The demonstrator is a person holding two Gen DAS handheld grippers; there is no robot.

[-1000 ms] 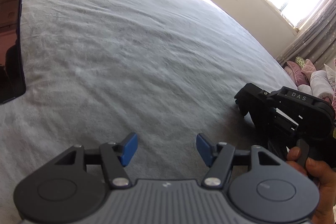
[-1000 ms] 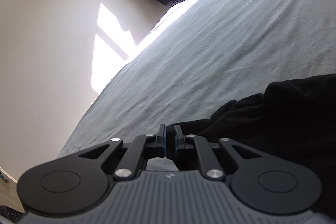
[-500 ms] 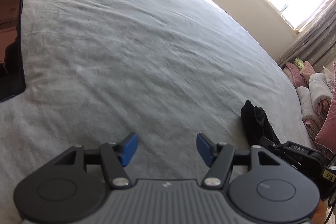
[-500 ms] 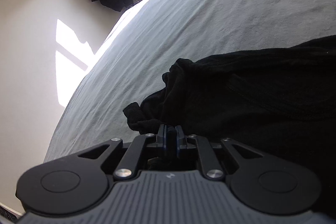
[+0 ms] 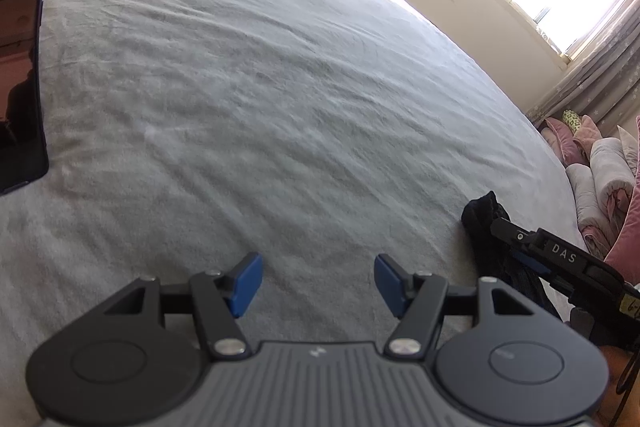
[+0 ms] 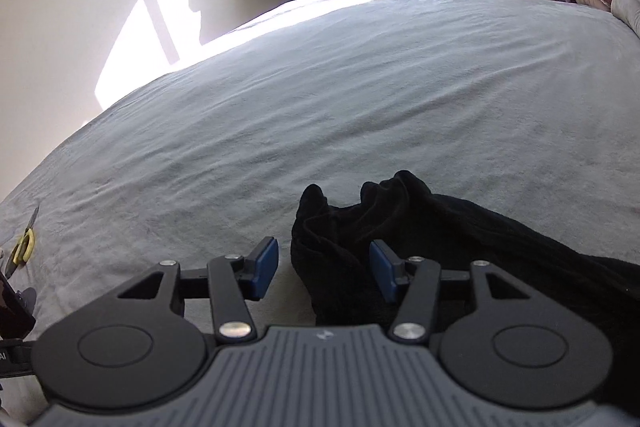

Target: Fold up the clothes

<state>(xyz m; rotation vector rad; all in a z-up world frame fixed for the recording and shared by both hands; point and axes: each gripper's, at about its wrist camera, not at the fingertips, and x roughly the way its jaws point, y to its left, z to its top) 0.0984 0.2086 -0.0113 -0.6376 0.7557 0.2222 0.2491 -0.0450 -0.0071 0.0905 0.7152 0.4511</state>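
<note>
A black garment [image 6: 460, 243] lies crumpled on the grey bedspread [image 6: 360, 87], its bunched end just ahead of the right gripper [image 6: 324, 269], whose blue-padded jaws are opening; a fold of the cloth sits between them, lying close to the right-hand pad with no pad seen pressing on it. The left gripper [image 5: 318, 283] hovers over bare bedspread with its jaws about half apart and empty, the garment off to its right.

The step in hand looks like setting the garment down to spread it. Done well, that likely means letting the cloth drop free of the pads, then taking two separate edges, one per gripper, and drawing it flat before any fold.

White letters reading "DAS" [image 5: 563, 253] show on the right gripper's housing in the left wrist view; a yellow tag [image 5: 631, 307] behind it is too cropped to read.
</note>
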